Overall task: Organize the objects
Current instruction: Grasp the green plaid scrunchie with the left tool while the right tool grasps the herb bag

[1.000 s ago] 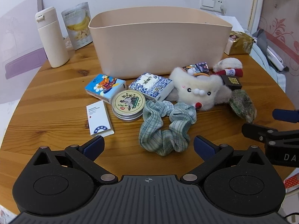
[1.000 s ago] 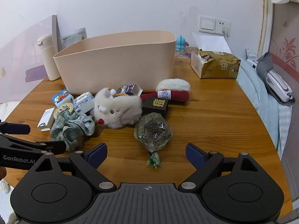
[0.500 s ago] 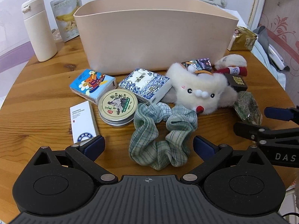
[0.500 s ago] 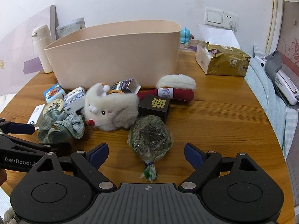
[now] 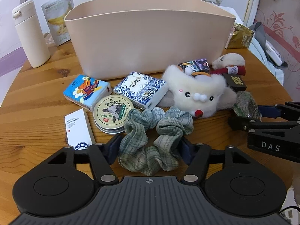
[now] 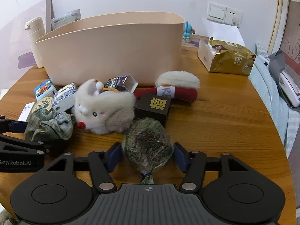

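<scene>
Left gripper: jaws just closed in from wide, now pressed on green plaid scrunchie, which lies on table in front of round tin. Right gripper: jaws likewise just closed, clamped on wrapped herb bundle, just before black box. Both items seen lower and nearer in frame than second ago. Beige bin stands behind clutter, apparently empty. Grasp step judged done on both sides; lift and drop into bin judged next. Nothing binned yet.
</scene>
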`<state>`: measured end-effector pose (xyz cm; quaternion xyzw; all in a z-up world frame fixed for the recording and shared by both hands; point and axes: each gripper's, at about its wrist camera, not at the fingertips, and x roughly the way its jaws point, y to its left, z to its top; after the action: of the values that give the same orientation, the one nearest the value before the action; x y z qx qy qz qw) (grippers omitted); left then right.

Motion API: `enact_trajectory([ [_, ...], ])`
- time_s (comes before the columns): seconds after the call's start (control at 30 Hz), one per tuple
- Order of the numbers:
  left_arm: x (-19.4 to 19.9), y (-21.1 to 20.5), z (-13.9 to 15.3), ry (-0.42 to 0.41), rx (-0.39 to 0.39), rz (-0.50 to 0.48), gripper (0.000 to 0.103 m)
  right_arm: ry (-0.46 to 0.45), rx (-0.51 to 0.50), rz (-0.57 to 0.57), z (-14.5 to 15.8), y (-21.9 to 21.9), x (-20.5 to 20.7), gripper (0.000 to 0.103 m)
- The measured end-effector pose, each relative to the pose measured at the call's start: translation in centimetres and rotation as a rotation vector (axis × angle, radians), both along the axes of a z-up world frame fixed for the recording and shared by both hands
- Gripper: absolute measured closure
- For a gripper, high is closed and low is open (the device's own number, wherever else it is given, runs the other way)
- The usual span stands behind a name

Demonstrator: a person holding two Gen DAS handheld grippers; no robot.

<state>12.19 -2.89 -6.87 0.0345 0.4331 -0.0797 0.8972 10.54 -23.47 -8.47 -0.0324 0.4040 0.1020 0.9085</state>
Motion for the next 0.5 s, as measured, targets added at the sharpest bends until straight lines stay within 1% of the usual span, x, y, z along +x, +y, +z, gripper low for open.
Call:
enact_trajectory([
  [0.07, 0.0, 0.0, 0.1, -0.001, 0.009, 0.001, 0.048, -0.002, 0.007, 0.006, 0.0, 0.0, 0.0, 0.050],
  [0.1, 0.1, 0.1, 0.1, 0.000, 0.008, 0.000, 0.052, -0.003, 0.008, 0.010, 0.0, 0.0, -0.1, 0.051],
  [0.13, 0.1, 0.1, 0.2, 0.000, 0.004, -0.002, 0.057, -0.005, 0.008, 0.012, 0.0, 0.0, -0.2, 0.052],
  [0.17, 0.1, 0.1, 0.2, 0.003, -0.004, -0.004, 0.059, -0.006, 0.008, 0.014, 0.0, 0.1, -0.2, 0.054],
  [0.23, 0.0, 0.3, 0.4, 0.012, -0.017, -0.009, 0.065, -0.007, 0.008, 0.017, 0.1, 0.1, -0.4, 0.054],
  [0.33, -0.4, 0.4, 0.8, 0.013, -0.030, -0.021, 0.069, -0.018, 0.009, 0.016, 0.4, 0.0, -0.7, 0.055],
  [0.5, -1.2, 0.8, 2.0, -0.010, -0.052, -0.032, 0.072, -0.052, 0.012, 0.007, 1.6, -0.1, -1.4, 0.055],
])
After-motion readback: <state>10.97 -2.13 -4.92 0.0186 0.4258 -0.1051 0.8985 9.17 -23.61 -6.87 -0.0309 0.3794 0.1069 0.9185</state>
